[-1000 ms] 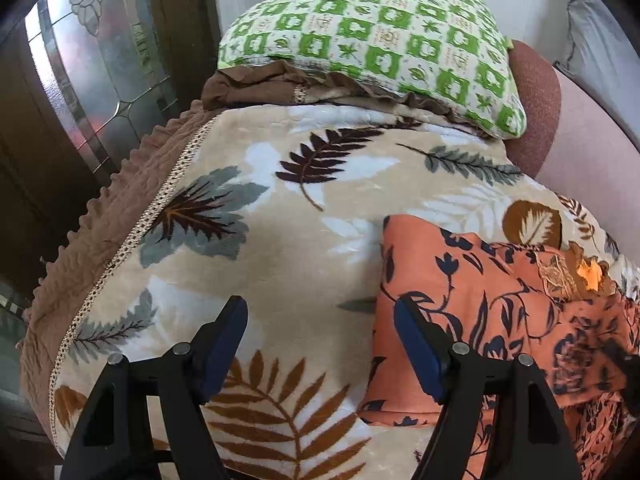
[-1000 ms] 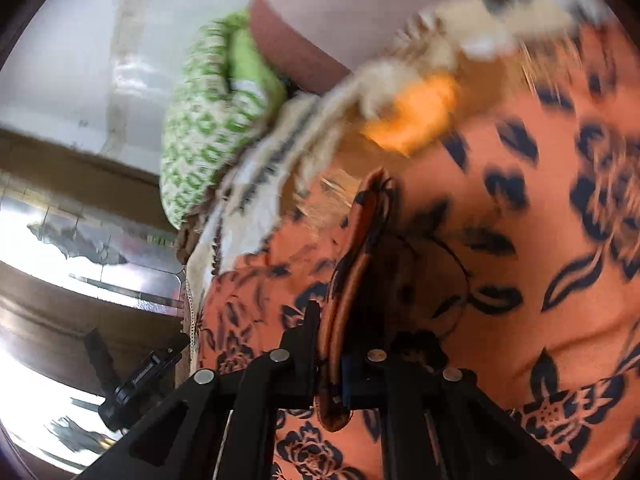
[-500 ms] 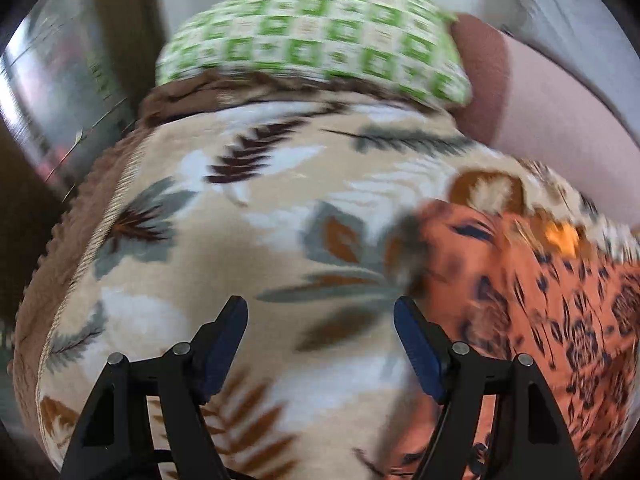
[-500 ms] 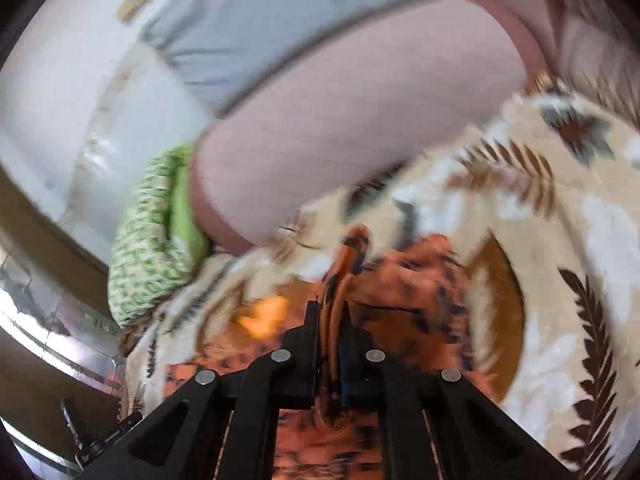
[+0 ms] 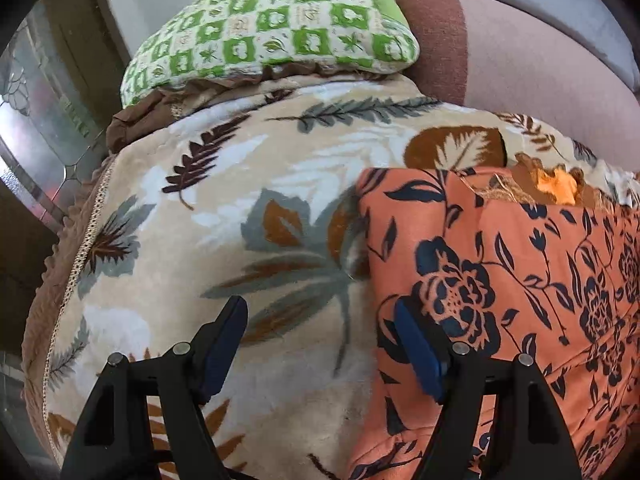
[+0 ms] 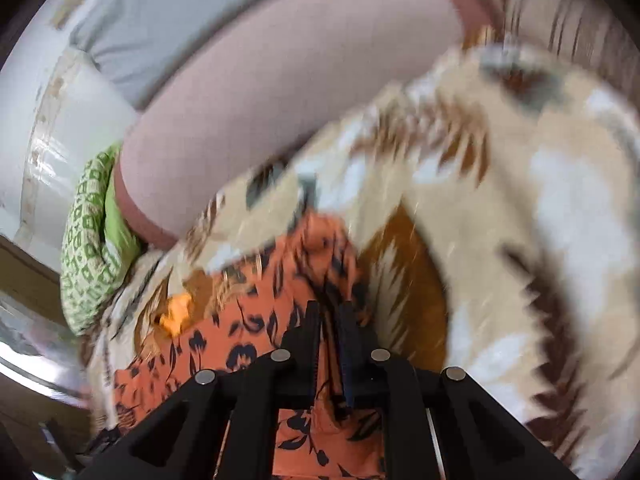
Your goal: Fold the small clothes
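Orange garment (image 5: 500, 280) on leaf blanket (image 5: 240, 208) (right tongs (image 6: 331, 312) opening, fabric between).

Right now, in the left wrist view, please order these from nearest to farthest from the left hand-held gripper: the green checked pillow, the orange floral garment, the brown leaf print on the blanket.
1. Orange floral garment: its edge lies at the right finger of the left hand-held gripper.
2. Brown leaf print: farther up, right of centre.
3. Green checked pillow: at the top, farthest.
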Demonstrator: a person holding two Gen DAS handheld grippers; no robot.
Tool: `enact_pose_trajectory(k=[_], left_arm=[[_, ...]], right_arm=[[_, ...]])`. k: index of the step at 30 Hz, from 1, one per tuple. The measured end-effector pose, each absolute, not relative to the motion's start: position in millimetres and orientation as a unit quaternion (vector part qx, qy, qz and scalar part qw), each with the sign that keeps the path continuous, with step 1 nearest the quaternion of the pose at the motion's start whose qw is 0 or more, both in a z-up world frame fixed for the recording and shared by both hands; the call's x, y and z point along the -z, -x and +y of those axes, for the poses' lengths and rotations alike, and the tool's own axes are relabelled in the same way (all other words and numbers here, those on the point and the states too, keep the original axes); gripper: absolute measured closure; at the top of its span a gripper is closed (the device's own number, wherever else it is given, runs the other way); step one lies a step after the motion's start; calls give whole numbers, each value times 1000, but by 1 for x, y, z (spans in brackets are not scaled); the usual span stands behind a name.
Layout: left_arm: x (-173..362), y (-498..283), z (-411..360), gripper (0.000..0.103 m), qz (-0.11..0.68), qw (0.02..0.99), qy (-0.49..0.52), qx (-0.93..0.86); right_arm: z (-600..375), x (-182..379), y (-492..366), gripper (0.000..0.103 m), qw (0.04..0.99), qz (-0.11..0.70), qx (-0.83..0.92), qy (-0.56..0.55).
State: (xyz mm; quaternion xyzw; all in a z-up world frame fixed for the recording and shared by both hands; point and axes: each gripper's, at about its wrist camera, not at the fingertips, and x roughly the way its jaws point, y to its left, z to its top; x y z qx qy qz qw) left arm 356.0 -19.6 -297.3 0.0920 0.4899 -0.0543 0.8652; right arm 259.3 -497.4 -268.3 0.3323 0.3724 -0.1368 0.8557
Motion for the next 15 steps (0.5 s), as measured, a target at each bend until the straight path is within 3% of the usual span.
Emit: enact_pose_trajectory(k=[7, 12, 15], left_arm=[[275, -343, -36, 27, 457, 879, -86, 100], [308, -351, -51, 27, 509, 847, -116, 101], [317, -357, -46, 25, 529, 836, -102, 100]], right_arm=[[-450, 267, -300, 92, 862, 388, 32, -324], [-463, 320, -328, 94, 829, 441, 81, -333], [-474, 328, -324, 95, 826, 427, 77, -360]])
